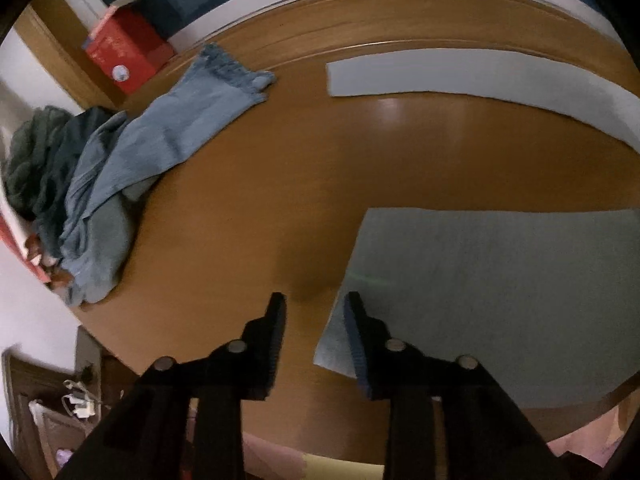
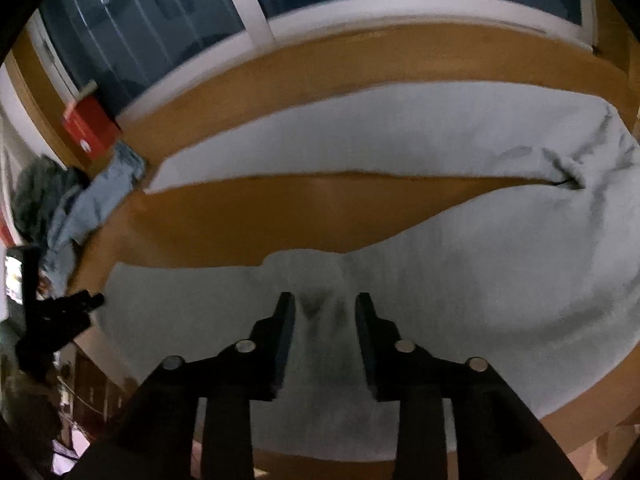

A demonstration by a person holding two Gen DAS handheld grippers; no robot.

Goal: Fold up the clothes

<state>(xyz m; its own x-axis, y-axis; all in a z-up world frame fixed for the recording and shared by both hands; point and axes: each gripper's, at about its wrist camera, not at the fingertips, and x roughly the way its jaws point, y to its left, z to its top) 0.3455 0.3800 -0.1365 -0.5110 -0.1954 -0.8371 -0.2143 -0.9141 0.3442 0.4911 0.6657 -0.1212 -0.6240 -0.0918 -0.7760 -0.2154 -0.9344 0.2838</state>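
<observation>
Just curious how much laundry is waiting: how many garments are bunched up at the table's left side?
3 that I can tell: a light blue fringed piece stretched toward the red box, a dark teal one behind it, and a grey-green one underneath. More may be hidden.

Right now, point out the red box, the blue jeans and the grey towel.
red box [image 1: 128, 54], left wrist view, its front face.
blue jeans [image 1: 188, 116], left wrist view, mid-leg.
grey towel [image 2: 480, 300], right wrist view, flat middle.
</observation>
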